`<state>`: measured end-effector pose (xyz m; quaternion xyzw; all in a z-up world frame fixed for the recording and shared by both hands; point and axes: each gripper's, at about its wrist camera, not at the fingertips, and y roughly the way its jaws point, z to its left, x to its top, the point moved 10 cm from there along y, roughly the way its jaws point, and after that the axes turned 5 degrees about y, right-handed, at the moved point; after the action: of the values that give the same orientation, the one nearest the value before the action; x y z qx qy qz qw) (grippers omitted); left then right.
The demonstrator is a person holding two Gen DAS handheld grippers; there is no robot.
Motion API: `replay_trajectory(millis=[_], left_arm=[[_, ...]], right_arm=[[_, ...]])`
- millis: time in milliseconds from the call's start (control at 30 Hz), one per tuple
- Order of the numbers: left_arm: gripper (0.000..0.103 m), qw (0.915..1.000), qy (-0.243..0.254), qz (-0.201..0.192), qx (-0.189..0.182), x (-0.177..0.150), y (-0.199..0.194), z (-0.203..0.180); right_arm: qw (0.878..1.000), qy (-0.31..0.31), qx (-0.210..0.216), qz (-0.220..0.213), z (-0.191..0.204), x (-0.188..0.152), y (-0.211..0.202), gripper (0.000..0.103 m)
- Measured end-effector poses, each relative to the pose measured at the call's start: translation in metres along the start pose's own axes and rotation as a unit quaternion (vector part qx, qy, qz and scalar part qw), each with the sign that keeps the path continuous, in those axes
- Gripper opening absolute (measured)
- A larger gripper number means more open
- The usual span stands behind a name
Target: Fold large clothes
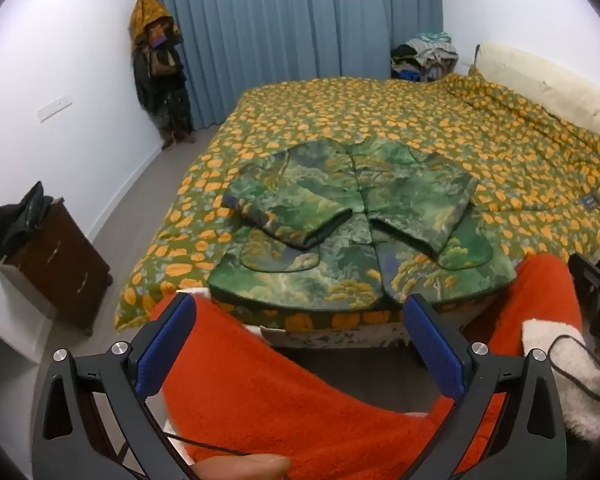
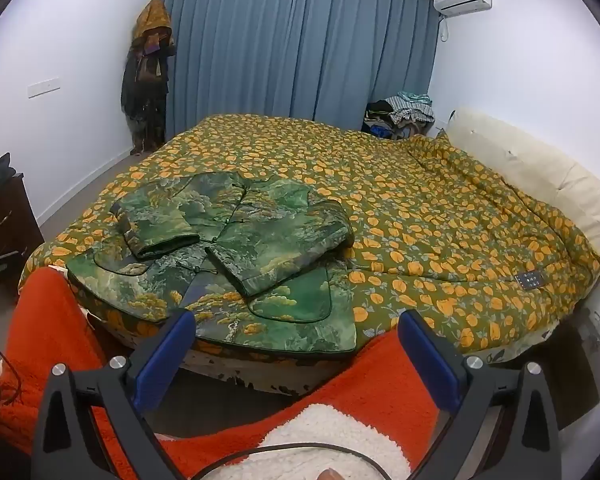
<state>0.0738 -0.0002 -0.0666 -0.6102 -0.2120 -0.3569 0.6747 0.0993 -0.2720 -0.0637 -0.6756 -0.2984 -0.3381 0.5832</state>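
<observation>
A green landscape-print jacket (image 1: 352, 216) lies flat at the near edge of the bed (image 1: 480, 140), front up, both sleeves folded in across its chest. It also shows in the right wrist view (image 2: 228, 248). My left gripper (image 1: 300, 316) is open and empty, held back from the bed's near edge, short of the jacket's hem. My right gripper (image 2: 296, 332) is open and empty, also short of the hem, toward the jacket's right side. Red fleece sleeves (image 1: 260, 392) with white cuffs (image 2: 324, 436) cover the arms holding the grippers.
The bed has an orange-and-green quilt (image 2: 420, 208) and a cream headboard (image 2: 540, 176) at right. A dark wooden cabinet (image 1: 56, 260) stands left of the bed. Clothes hang in the far corner (image 1: 156, 68). A clothes pile (image 2: 400, 116) sits by the blue curtain (image 2: 300, 48).
</observation>
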Motion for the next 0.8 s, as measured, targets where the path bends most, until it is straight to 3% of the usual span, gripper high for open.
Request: replay_trajectory(millis=[800], left_arm=[[0.103, 1.0000, -0.001, 0.003, -0.002, -0.0038, 0.0010, -0.0001]], right_arm=[[1.000, -0.002, 0.000, 0.004, 0.0023, -0.0011, 0.0003, 0.103]])
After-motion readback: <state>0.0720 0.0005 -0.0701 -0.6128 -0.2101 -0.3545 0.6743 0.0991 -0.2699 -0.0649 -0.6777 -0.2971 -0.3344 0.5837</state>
